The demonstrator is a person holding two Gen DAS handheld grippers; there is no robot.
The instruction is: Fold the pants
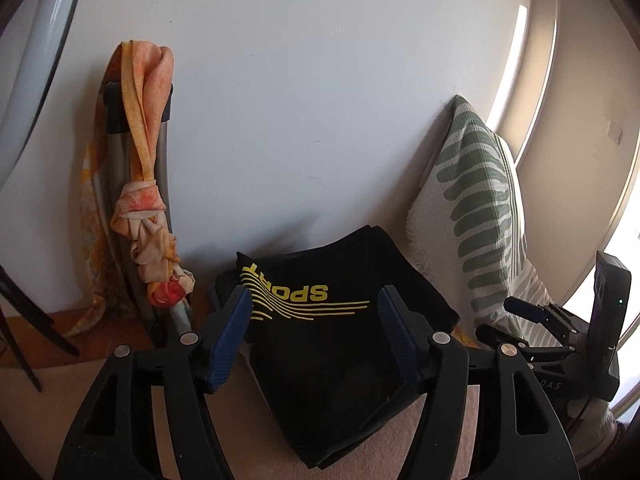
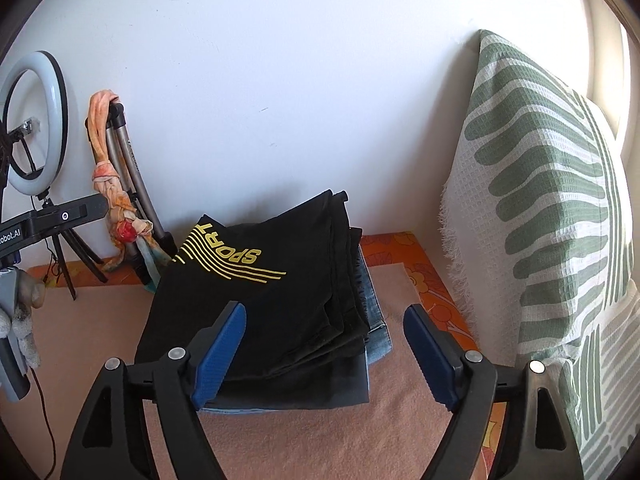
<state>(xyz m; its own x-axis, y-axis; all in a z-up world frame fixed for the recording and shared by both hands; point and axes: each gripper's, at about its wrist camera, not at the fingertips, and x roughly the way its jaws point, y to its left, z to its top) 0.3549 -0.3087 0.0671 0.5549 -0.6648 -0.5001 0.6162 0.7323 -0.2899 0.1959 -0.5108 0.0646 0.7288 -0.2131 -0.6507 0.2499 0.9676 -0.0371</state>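
While both grippers hang spread and empty above it, the folded black pants (image 2: 260,308), printed "SPORT" in yellow, lie on a stack of folded garments on the pink mat (image 2: 328,440), just ahead of the left gripper (image 1: 316,332) and ahead-left of the right gripper (image 2: 324,344). Blue denim (image 2: 376,332) protrudes beneath the stack; its lower layers are hidden. A green-patterned pillow (image 2: 540,200) leans against the wall, partly cut off.

Black-framed left tongs (image 1: 316,312), blue ribbed pads (image 1: 230,338), silver rivets (image 1: 189,338)
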